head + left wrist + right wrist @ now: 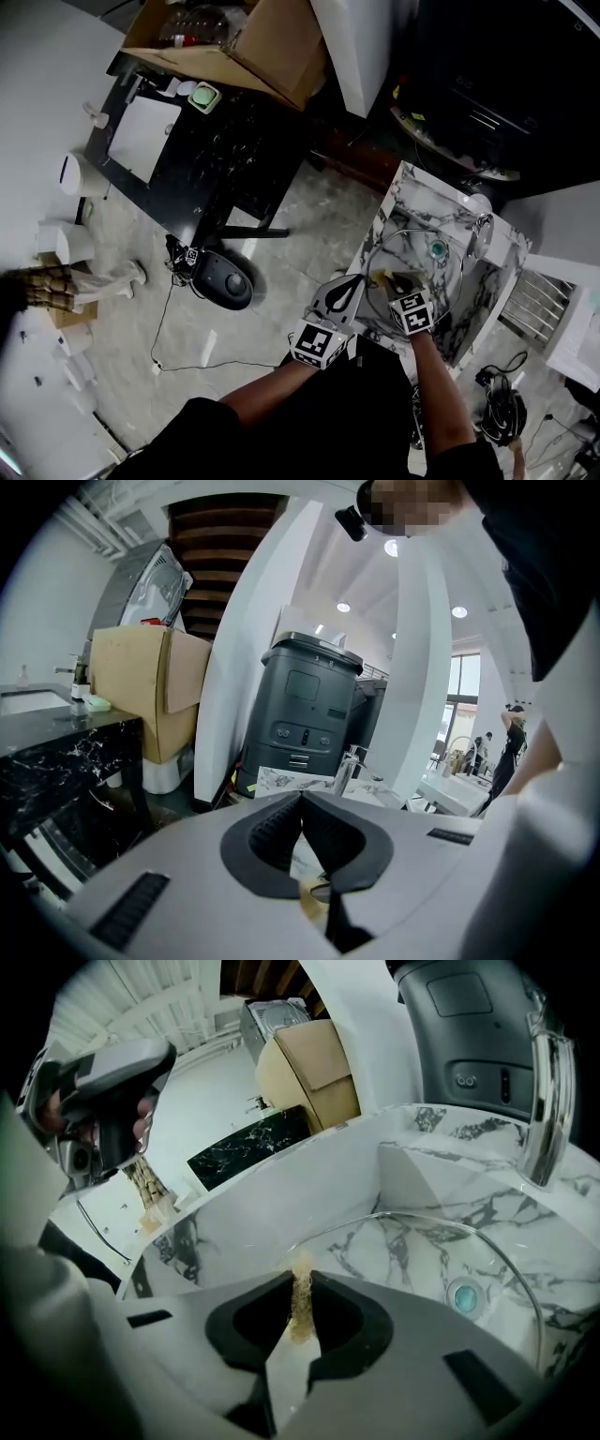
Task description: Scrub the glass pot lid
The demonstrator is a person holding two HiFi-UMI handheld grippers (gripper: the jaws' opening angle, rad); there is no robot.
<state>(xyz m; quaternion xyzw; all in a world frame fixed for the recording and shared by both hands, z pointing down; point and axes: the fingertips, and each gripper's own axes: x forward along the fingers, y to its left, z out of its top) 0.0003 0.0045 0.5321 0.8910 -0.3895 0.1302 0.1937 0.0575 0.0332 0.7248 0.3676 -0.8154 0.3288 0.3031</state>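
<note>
The glass pot lid stands tilted in the marble sink, its steel rim arcing over the drain. My left gripper is at the lid's left edge with its jaws shut. A bit of the curved rim shows in the throat behind the pads. My right gripper is shut on a tan fibrous scrubber, held against the lid's near edge. In the head view, the right gripper and scrubber sit just right of the left one.
A chrome faucet rises at the sink's far right. A black marble table and a cardboard box stand to the left. A black round device with a cable lies on the floor. A wire rack is on the right.
</note>
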